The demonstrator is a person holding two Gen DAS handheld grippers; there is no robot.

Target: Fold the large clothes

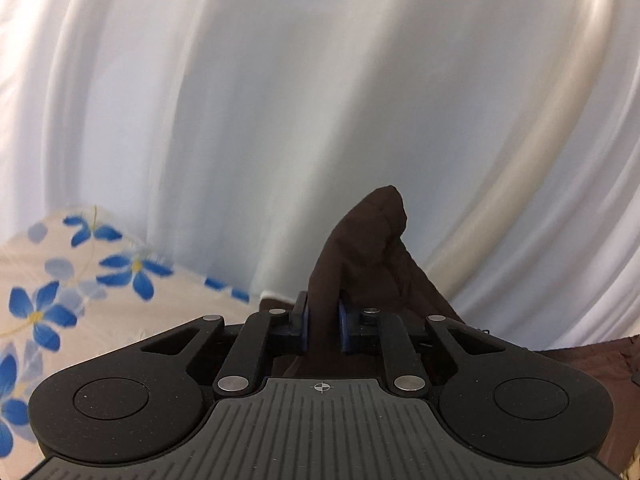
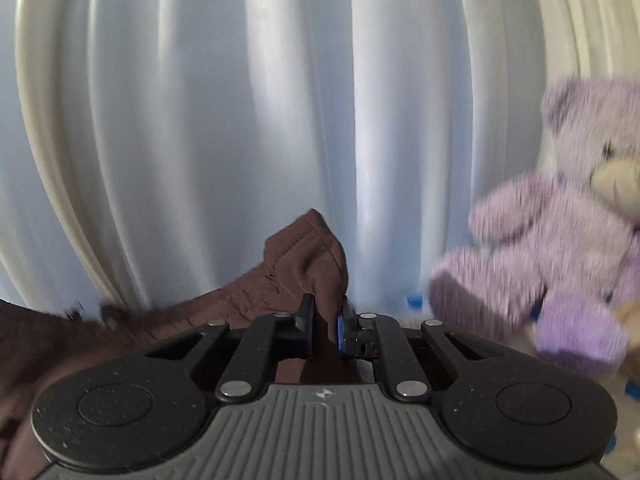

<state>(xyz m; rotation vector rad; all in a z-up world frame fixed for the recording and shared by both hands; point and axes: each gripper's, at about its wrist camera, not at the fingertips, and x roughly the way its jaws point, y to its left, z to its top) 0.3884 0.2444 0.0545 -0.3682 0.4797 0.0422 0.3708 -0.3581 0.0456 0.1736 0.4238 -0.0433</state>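
Observation:
A dark brown garment is pinched in my left gripper; a bunched tip of it sticks up past the blue pads and the rest trails off to the right. My right gripper is shut on another part of the same brown garment, whose stitched edge rises above the fingers and spreads away to the left. Both grippers hold the cloth raised in front of a white curtain. Most of the garment is hidden below the grippers.
A white pleated curtain fills the background in both views. A bed sheet with blue flowers lies at the lower left of the left wrist view. A purple teddy bear sits at the right of the right wrist view.

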